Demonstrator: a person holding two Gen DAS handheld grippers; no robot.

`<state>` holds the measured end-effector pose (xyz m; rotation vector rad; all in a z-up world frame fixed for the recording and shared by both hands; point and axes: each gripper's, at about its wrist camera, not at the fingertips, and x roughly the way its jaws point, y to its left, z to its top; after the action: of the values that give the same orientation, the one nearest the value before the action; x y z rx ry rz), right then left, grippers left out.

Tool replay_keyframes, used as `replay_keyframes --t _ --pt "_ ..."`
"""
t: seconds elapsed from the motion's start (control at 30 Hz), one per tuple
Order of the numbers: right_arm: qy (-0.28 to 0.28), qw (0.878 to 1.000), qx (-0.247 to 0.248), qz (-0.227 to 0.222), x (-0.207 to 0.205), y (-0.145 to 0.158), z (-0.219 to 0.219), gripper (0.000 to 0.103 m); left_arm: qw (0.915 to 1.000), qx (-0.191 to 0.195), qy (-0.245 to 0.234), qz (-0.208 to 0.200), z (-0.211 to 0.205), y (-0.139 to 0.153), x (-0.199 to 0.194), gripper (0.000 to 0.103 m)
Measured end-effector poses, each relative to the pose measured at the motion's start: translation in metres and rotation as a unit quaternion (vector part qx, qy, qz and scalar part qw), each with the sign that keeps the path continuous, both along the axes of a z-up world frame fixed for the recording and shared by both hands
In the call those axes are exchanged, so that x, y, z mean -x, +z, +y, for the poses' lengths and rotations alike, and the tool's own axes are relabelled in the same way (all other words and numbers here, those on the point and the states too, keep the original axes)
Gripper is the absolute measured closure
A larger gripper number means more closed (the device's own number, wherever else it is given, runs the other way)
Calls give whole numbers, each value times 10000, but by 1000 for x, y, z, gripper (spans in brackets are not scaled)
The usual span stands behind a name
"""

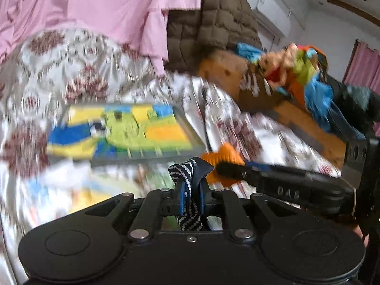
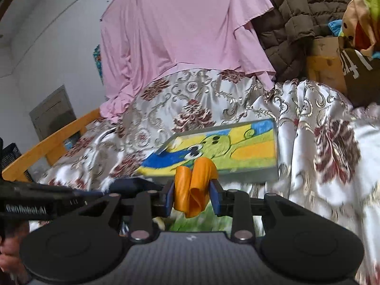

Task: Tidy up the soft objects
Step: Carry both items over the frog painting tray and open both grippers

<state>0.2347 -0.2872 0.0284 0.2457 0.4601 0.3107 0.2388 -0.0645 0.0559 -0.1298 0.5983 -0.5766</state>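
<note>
My left gripper [image 1: 191, 196] is shut on a navy cloth with white dots [image 1: 187, 173], which bunches up between the blue pads. My right gripper [image 2: 192, 196] is shut on a folded orange cloth [image 2: 194, 185]. In the left wrist view the right gripper's finger [image 1: 237, 169] and the orange cloth [image 1: 225, 159] show just right of my left fingers. In the right wrist view the left gripper's body [image 2: 35, 201] reaches in from the left. A folded cartoon towel in yellow, green and blue [image 2: 220, 152] lies on the bed ahead; it also shows blurred in the left wrist view [image 1: 123, 133].
A satin floral bedspread [image 2: 190, 95] covers the bed. A pink sheet [image 2: 180, 23] and a brown quilted blanket [image 2: 296, 11] hang behind. A cardboard box [image 1: 261, 90] with colourful soft toys [image 1: 296, 71] stands at the right. A wooden bed rail [image 2: 47, 142] runs at the left.
</note>
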Motion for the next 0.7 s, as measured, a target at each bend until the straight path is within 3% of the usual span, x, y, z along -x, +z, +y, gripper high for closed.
replay_keyframes --t 0.13,0.37,0.7 --pt "-130 9997 134 132 -50 -2 -5 68 9996 32 221 -182 -2 4 -59 90" --pt "-337 9974 430 460 -125 -18 -10 68 9984 61 553 -115 -20 -18 -150 90" --pt "-476 9911 820 932 -180 -50 -12 68 9957 61 913 126 -42 -58 -214 90"
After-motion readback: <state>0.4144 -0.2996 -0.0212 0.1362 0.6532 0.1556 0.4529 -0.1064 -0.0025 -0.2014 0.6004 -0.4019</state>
